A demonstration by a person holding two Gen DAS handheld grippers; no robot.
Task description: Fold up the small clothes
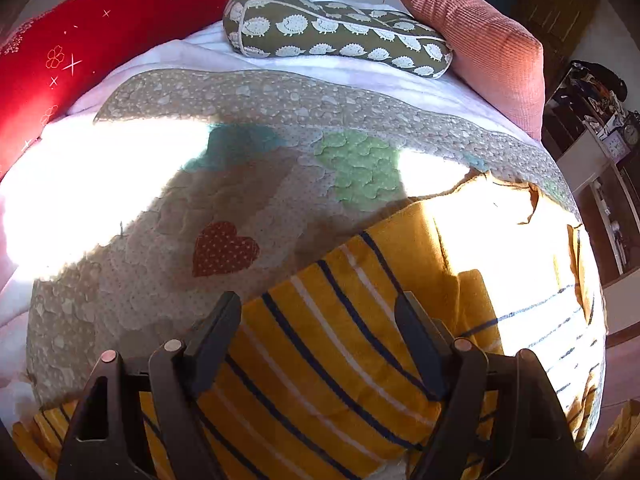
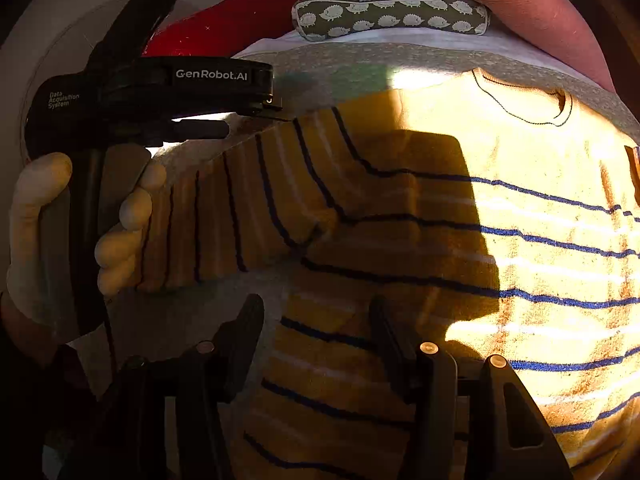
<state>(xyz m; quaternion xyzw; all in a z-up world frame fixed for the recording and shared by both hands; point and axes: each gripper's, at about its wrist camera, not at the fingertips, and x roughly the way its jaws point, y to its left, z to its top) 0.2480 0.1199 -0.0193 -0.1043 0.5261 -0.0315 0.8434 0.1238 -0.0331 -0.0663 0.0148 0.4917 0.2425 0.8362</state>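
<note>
Flat on the bed's quilt (image 1: 224, 184), the yellow striped top (image 2: 520, 240) lies collar away, its sleeve (image 2: 224, 216) stretching sideways toward the left tongs (image 1: 320, 344). Both tongs stand wide and empty; the right tongs (image 2: 316, 344) hover over the body's lower left part, so the left hand (image 2: 80, 232) is nearer the sleeve.

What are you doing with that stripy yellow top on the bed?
A person with a gripper in each hand is folding a small yellow striped top that lies on a patchwork quilt on the bed. The left gripper and the right gripper both hang open over the top, holding nothing. One sleeve lies stretched out to the side, beside the gloved hand holding the left gripper. Cushions sit at the far end of the bed.
</note>
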